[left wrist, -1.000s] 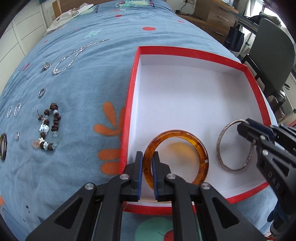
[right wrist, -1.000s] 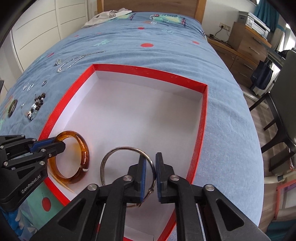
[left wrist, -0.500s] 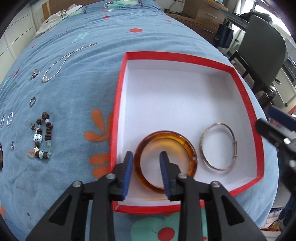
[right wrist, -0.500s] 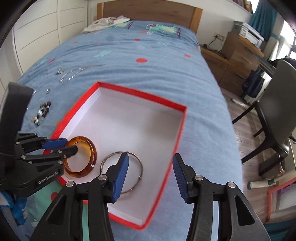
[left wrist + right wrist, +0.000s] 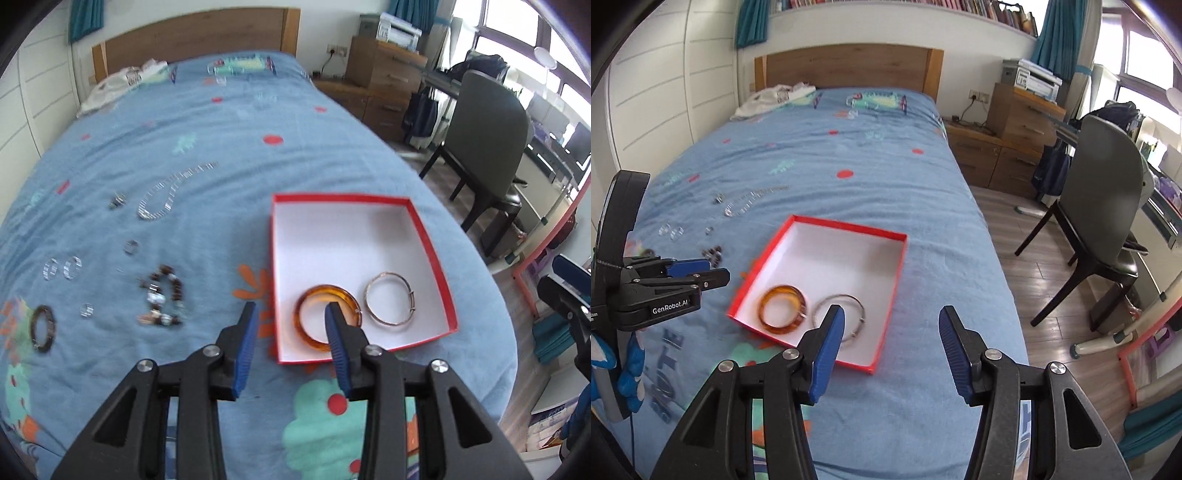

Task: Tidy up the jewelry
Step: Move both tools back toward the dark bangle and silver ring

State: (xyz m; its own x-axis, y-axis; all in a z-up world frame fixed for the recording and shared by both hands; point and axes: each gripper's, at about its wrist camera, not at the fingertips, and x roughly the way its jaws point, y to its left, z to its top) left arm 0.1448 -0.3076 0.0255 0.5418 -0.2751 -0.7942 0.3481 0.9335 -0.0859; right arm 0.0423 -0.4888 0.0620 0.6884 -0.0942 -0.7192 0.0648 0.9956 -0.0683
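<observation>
Only the left view shows the dark bangle (image 5: pixel 43 328) left of the red box (image 5: pixel 432 254); both tongs, left tongs (image 5: pixel 291 314) and right tongs (image 5: pixel 892 317), just opening, empty, hang above the box's amber bangle (image 5: pixel 314 295)

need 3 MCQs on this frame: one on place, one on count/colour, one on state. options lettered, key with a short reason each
1. Where does the amber bangle lie?
A. in the red box, beside the thin metal bangle
B. on the blue bedspread next to the beaded bracelet
C. on the chair

2. How many bangles are in the red box?
A. none
B. two
C. four

3. What state is the left hand-held gripper in?
A. shut on the amber bangle
B. shut on a necklace
C. open, holding nothing

Key:
1 A: both wrist views show the amber bangle flat on the box's white floor, at the near end, next to the metal one.
2 B: only the amber and the metal bangle lie inside.
3 C: its blue pads stand apart above the bed with nothing between them; its jaws have just been opening.
</observation>
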